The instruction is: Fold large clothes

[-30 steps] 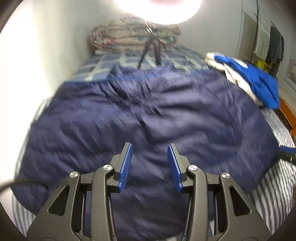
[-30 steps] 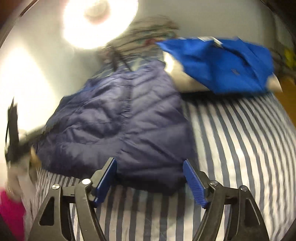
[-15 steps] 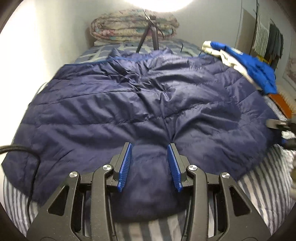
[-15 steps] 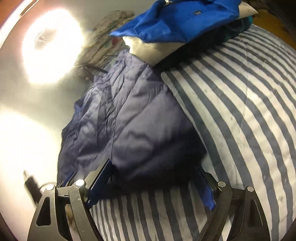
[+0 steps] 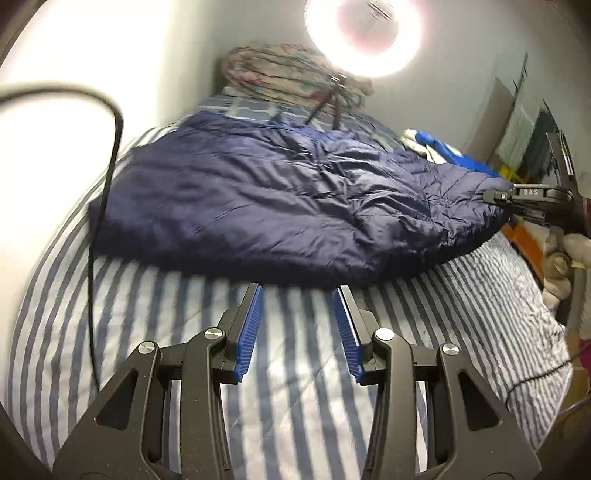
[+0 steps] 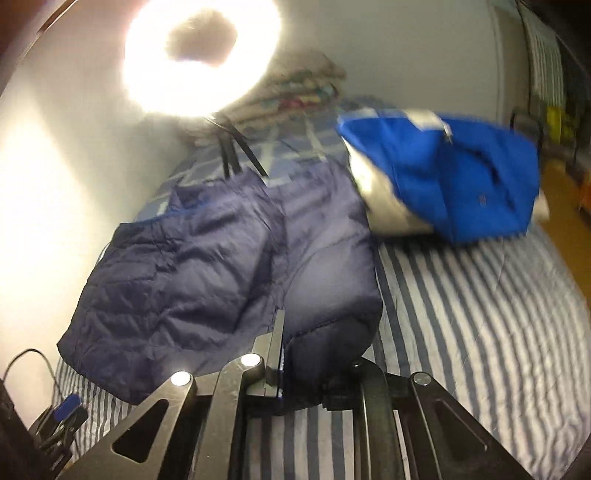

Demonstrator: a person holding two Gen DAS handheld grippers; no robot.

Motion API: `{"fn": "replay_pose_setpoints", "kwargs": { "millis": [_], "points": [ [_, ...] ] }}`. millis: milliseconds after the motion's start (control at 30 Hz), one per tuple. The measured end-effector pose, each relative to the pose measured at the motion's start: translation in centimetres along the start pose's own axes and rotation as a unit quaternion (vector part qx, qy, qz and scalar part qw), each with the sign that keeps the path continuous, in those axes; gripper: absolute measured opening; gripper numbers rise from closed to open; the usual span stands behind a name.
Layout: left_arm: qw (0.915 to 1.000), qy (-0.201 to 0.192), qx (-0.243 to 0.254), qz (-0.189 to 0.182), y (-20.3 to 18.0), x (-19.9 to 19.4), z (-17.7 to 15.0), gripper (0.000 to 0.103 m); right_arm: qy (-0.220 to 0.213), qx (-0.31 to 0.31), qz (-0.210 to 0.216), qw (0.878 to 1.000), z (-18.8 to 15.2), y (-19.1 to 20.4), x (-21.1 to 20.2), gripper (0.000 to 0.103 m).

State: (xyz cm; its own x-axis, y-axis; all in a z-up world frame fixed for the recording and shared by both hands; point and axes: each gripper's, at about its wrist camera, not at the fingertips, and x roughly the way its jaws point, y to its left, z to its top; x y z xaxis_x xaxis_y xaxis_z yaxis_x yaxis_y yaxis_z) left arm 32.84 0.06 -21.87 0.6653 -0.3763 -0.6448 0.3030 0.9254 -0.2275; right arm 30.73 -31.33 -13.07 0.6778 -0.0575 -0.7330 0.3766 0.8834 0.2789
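Observation:
A large navy puffer jacket [image 5: 280,199] lies spread on the striped bed sheet [image 5: 147,314]. My left gripper [image 5: 299,291] is open over the bare sheet, just short of the jacket's near hem, with nothing between its blue pads. In the right wrist view the jaws of my right gripper [image 6: 314,343] are closing on the jacket's [image 6: 192,266] near corner, and the cloth bulges up between the fingers. The left wrist view shows that right gripper [image 5: 506,197] holding the corner raised off the bed at the right.
A bright blue and white jacket [image 6: 443,177] lies bunched at the far right of the bed. A ring light [image 5: 362,33] on a tripod and a folded quilt [image 5: 288,70] stand at the head. A black cable [image 5: 107,184] hangs at the left, near the wall.
My left gripper drew back from above the jacket to the bare striped sheet. My right gripper's jaws went from wide around the jacket's corner to pinched on it and lifted it.

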Motion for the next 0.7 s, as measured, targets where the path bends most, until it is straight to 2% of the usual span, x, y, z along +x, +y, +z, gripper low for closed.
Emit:
{"fn": "replay_pose_setpoints", "kwargs": {
  "millis": [200, 333, 500, 700],
  "points": [
    [0.9998, -0.016, -0.010, -0.003, 1.0, -3.2, -1.7, 0.042, -0.041, -0.058, -0.004, 0.997, 2.1, 4.1, -1.9, 0.009],
    [0.9996, -0.022, -0.013, -0.009, 1.2, -4.5, -2.2, 0.042, -0.065, -0.109, 0.006, 0.992, 2.7, 8.9, -2.2, 0.009],
    [0.9996, -0.021, -0.014, -0.012, 1.6, -5.2, -2.8, 0.042, -0.086, -0.157, 0.048, 0.983, 3.6, 15.2, -2.9, 0.009],
    [0.9995, -0.021, -0.024, -0.006, 2.7, -5.8, -3.5, 0.041, -0.083, -0.202, 0.105, 0.970, 3.0, 22.6, -1.7, 0.009]
  ]
}}
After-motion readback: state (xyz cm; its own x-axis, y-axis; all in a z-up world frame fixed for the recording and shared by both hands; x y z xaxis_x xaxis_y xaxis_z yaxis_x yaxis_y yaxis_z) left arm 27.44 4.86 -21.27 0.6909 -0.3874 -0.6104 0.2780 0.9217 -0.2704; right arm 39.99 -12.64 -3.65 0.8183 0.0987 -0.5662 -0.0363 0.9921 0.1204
